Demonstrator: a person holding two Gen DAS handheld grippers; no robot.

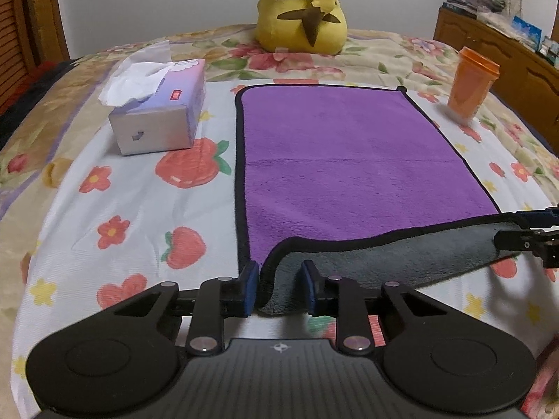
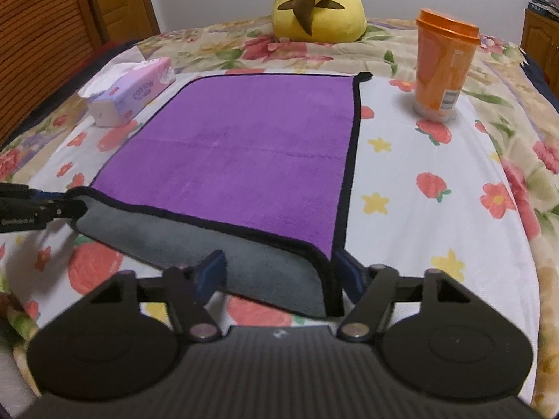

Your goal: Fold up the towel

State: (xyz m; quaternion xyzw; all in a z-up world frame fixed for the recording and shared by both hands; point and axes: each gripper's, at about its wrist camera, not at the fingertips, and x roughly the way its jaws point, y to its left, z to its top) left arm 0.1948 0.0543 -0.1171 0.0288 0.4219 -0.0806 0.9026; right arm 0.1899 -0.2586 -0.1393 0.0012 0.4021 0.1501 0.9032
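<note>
Towel [image 1: 342, 160], purple with a black hem, lies flat on the bed [image 1: 139, 209] in our left wrist view, near edge lifted to show grey. Our left gripper [image 1: 279, 284] has its fingers set narrowly apart around the near left corner. A tissue box [image 1: 157, 111] sits left, an orange cup [image 1: 471, 83] right, a yellow plush [image 1: 300, 10] behind.

From our right wrist view, the right gripper [image 2: 279, 276] has its fingers spread wide, straddling the towel's [image 2: 244, 146] near right corner.
</note>
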